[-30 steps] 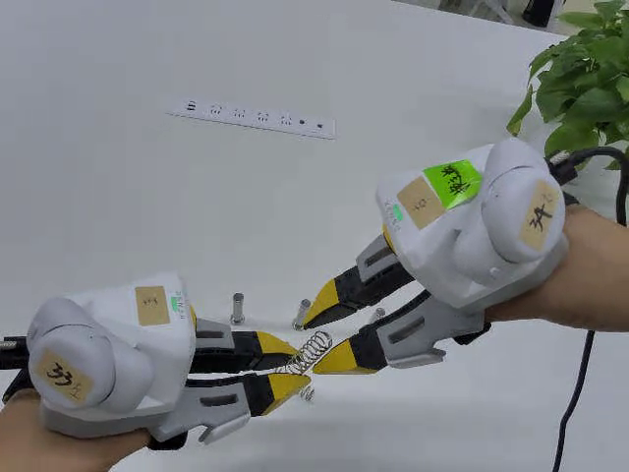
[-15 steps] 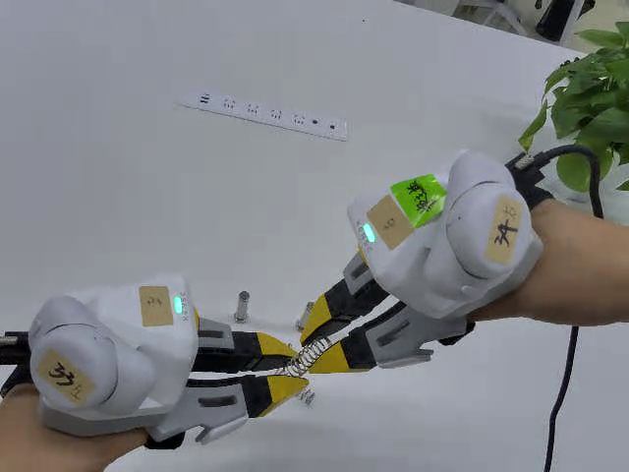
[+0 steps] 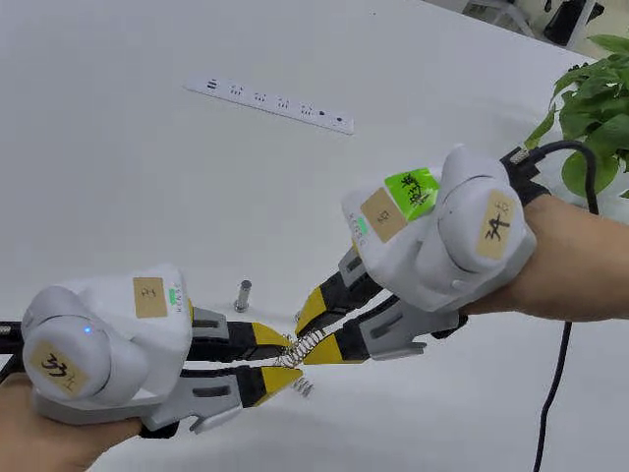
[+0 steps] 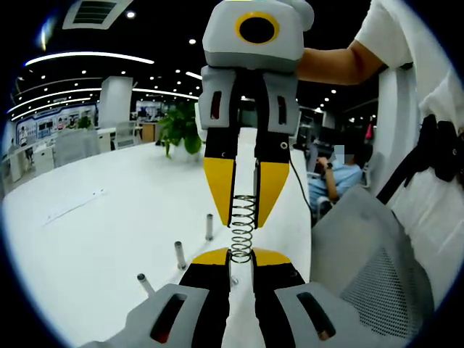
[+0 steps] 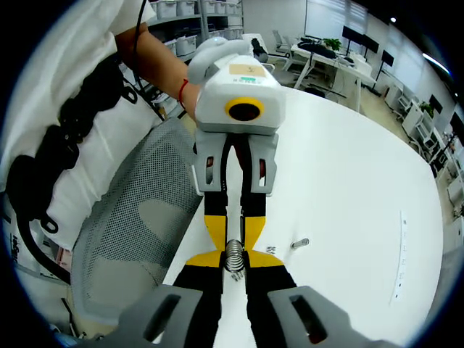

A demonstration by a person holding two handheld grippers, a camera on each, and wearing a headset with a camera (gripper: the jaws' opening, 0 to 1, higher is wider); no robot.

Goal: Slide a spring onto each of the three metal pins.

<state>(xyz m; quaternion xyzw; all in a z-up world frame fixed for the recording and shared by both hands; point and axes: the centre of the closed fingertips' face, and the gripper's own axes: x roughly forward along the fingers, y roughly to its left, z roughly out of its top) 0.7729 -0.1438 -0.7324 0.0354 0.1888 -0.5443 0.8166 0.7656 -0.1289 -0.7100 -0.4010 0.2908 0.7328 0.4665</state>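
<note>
**One spring pinched between both grippers, just beside the pins**

We see the left gripper (image 3: pixel 283 360) with its jaws drawn narrow, pinching one end of the spring (image 3: pixel 300 347) between its yellow tips. The right gripper (image 3: pixel 316 334) faces it nose to nose. Its jaws are narrow too, and in the left gripper view its yellow pads (image 4: pixel 220 190) press on the coils of the spring's other end from both sides. The spring runs straight from one pair of tips to the other.

Just beside the left gripper's lower jaw, a loose spring (image 3: pixel 304 387) lies on the white table (image 3: pixel 118 197). In the left gripper view we count three metal pins (image 4: pixel 179 254) standing upright in a row on the table. They are off to one side of the jaws and apart from the held spring. In the head view one of them stands just beyond the left gripper's body.

Well beyond the work, a white power strip (image 3: pixel 270 103) lies flat on the table. A green plant (image 3: pixel 595 108) shows at the far right edge. A black cable (image 3: pixel 555 393) runs from the right gripper down across the table. The right gripper view shows a grey mesh chair (image 5: pixel 138 225) at the table's edge.
</note>
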